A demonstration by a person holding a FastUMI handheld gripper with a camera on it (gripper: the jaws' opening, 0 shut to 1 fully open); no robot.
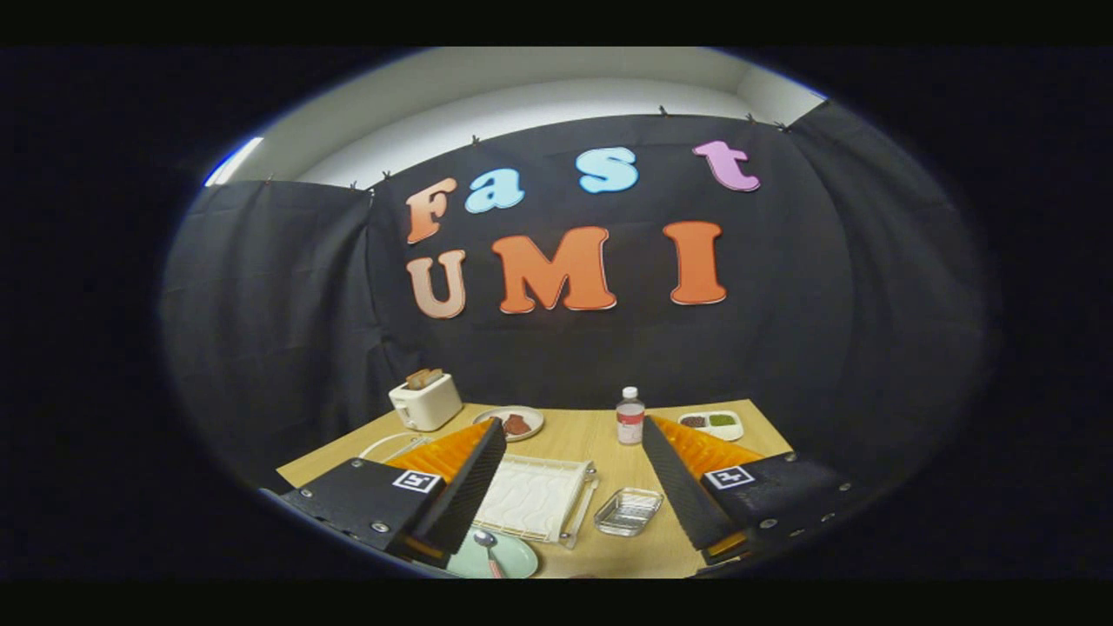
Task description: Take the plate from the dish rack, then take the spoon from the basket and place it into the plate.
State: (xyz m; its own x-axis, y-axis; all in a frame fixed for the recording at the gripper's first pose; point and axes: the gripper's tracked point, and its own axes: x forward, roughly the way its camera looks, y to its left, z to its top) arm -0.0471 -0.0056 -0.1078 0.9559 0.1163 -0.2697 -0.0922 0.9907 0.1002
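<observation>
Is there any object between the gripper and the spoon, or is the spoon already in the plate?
Nothing visible stands between them. The spoon already lies in the plate, just below the open gripper, beside the white dish rack.

On the wooden table (609,435) stand a white toaster (425,402) with bread in it, a small plate with brown food (511,423), a plastic bottle (630,416), a white two-part dish (711,423) and a clear glass tray (628,511).
</observation>
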